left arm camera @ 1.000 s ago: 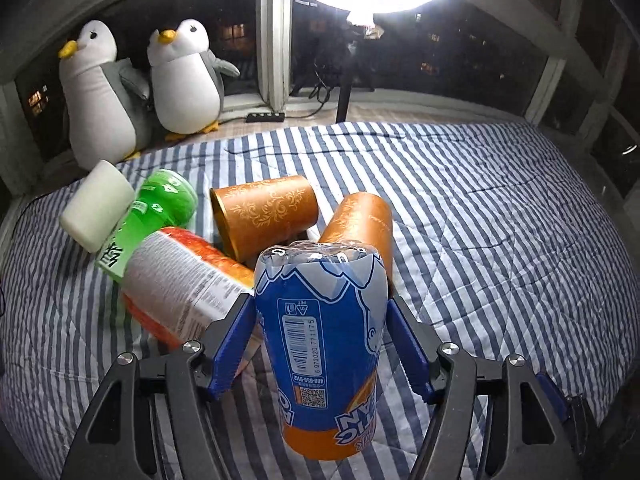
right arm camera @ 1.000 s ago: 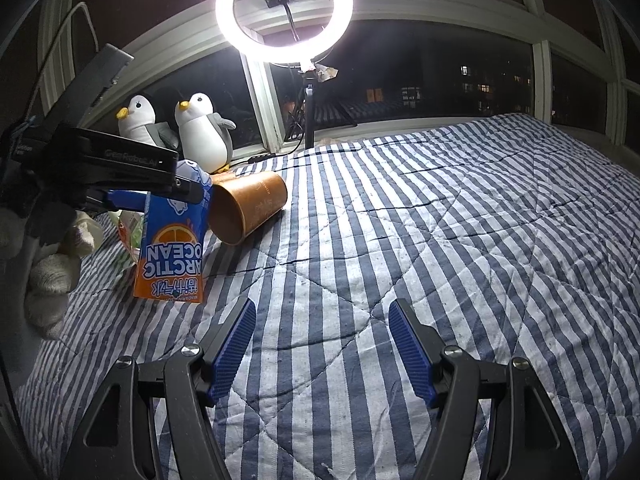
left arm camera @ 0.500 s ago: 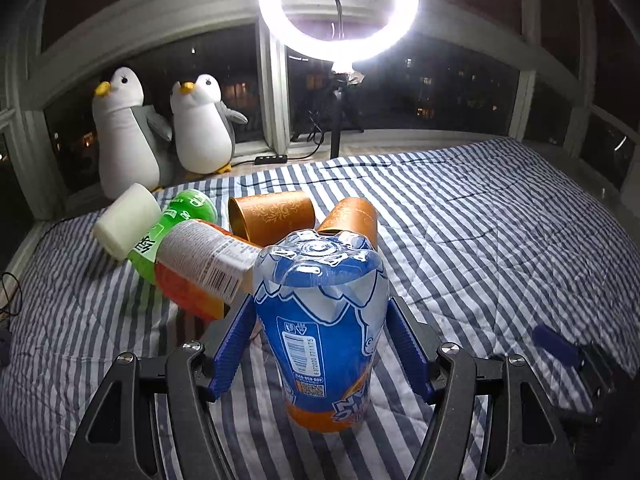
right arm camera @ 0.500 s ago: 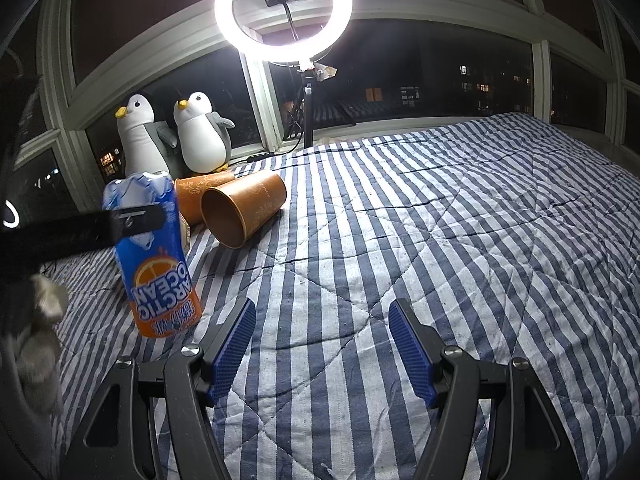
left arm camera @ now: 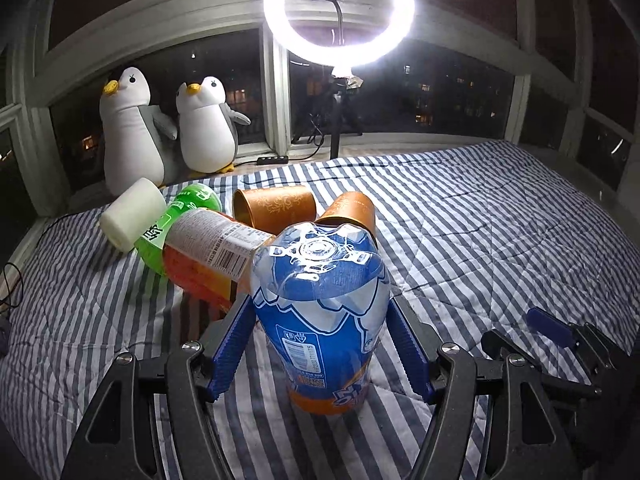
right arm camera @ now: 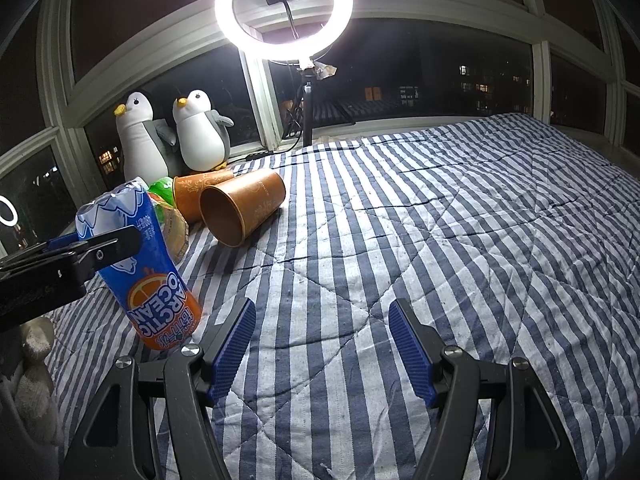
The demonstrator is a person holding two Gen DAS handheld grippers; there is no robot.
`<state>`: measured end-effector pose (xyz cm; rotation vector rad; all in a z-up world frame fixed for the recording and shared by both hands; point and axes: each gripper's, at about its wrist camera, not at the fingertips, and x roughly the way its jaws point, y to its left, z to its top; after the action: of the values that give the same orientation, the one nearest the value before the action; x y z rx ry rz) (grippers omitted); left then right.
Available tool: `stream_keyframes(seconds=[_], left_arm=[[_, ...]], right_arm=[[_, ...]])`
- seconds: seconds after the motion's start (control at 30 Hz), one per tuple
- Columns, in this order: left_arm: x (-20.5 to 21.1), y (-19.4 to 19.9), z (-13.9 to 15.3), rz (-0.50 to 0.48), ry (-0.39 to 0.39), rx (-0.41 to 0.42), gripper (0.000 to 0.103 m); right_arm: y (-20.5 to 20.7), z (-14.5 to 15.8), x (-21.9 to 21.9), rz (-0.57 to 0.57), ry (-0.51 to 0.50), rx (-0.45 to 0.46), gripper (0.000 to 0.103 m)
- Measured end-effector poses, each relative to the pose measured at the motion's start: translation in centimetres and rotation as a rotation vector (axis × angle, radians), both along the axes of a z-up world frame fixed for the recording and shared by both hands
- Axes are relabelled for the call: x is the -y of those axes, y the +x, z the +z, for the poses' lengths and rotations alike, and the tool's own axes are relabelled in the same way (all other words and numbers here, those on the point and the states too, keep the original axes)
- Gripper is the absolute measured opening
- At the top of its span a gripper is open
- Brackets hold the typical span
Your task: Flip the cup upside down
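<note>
The blue-and-orange cup is sitting inverted between the blue pads of the left claw, its printed text upside down, its orange rim end resting on the striped bedspread and its clear base facing up. The pads are flanking it at 9 and 3 o'clock; a thin gap seems to be showing on each side, so I cannot tell whether the left claw is gripping or has let go. In the right wrist view the cup is standing tilted at 9 o'clock, with the left claw's black arm crossing in front of its upper half. The right claw is hanging open over bare bedspread, holding nothing, well apart from the cup. Behind the cup at 11 to 12 o'clock more cups are lying on their sides: an orange-and-white labelled one, a green one, a white one and two brown paper cups. Two plush penguins are sitting by the window, a ring light glowing at 12 o'clock.
</note>
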<state>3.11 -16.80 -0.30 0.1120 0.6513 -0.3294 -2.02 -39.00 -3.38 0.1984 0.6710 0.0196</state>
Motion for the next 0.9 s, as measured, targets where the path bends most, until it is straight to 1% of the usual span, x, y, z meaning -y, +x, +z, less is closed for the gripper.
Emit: stream_keyframes(seconds=[0.03, 0.1, 0.3, 0.4, 0.5, 0.57, 0.63, 0.73, 0.9], left_arm=[[0.0, 0.0, -0.1, -0.002, -0.002, -0.005, 0.072], [-0.1, 0.1, -0.1, -0.002, -0.006, -0.011, 0.075], [-0.5, -0.1, -0.2, -0.006, -0.014, -0.006, 0.084], [-0.8, -0.4, 0.0, -0.004, -0.011, 0.004, 0.086], [-1.6, -1.1, 0.2, -0.005, -0.027, 0.0, 0.087], [-2.3, -1.9, 0.2, 0.001, -0.017, 0.024, 0.088], [-3.3, -2.8, 0.1, 0.027, 0.001, 0.07, 0.089], [-5.2, -3.8, 0.0, 0.068, -0.013, 0.116, 0.089], [-7.2, -4.1, -0.9, 0.115, -0.033, 0.121, 0.091]], right_arm=[[0.0, 0.0, 0.0, 0.0, 0.001, 0.001, 0.065], [0.0, 0.0, 0.1, -0.001, 0.002, 0.001, 0.065], [0.1, 0.0, 0.0, 0.001, 0.002, 0.001, 0.065], [0.0, 0.0, 0.0, 0.001, 0.003, 0.002, 0.065], [0.0, 0.1, 0.0, 0.001, 0.003, 0.004, 0.065], [0.0, 0.1, 0.0, 0.001, 0.003, 0.007, 0.065], [-0.1, 0.1, -0.1, 0.0, 0.0, 0.014, 0.065], [-0.6, 0.3, -0.3, 0.0, -0.009, 0.037, 0.065], [-1.4, 1.0, -1.1, -0.005, -0.053, 0.073, 0.066]])
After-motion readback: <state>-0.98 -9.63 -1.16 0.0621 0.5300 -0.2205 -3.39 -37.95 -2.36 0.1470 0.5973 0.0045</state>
